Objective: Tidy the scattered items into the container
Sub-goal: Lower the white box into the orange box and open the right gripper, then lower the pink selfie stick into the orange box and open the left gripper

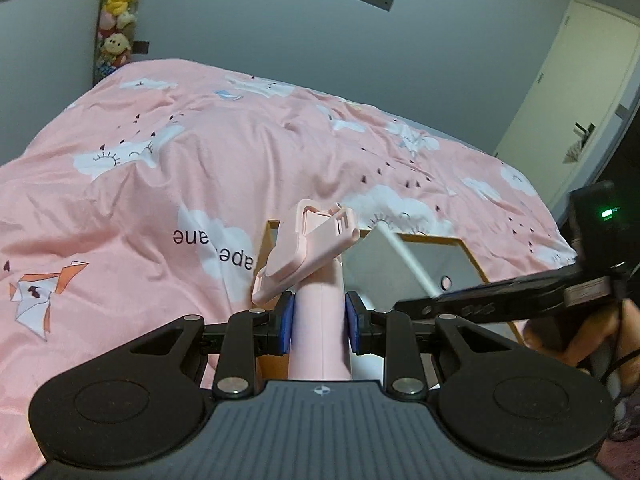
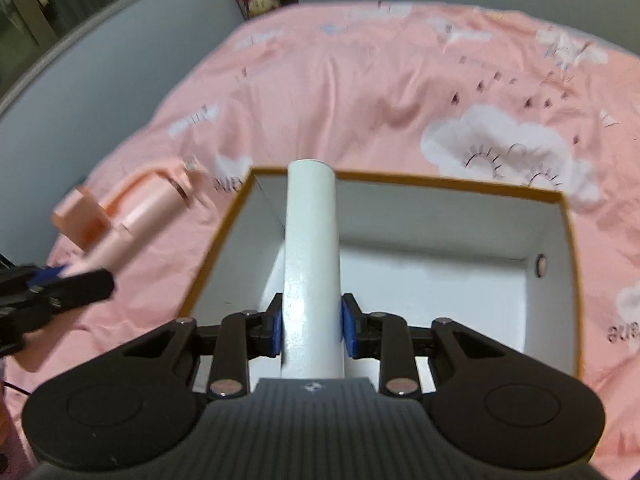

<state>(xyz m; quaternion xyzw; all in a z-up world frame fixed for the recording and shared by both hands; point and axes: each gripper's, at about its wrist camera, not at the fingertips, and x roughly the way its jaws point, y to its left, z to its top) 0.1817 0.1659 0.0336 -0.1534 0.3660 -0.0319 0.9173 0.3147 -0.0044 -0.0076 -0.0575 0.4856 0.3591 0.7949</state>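
Right gripper (image 2: 312, 326) clamped the white tube (image 2: 311, 248) lengthwise above the box (image 2: 568, 240); left gripper (image 1: 319, 322), gripping the pink holder (image 1: 308, 248), hung outside its left edge.

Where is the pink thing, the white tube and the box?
Pink thing (image 1: 310, 240): left wrist view, on its flat folded head, above the tongs.
White tube (image 2: 311, 248): right wrist view, middle of its body.
Box (image 2: 448, 181): right wrist view, on its far orange rim.

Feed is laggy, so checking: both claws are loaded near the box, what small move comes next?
Probably lower the right claw and release: its white tube already hangs over the open box. The left claw with the pink holder is at the box's left edge.
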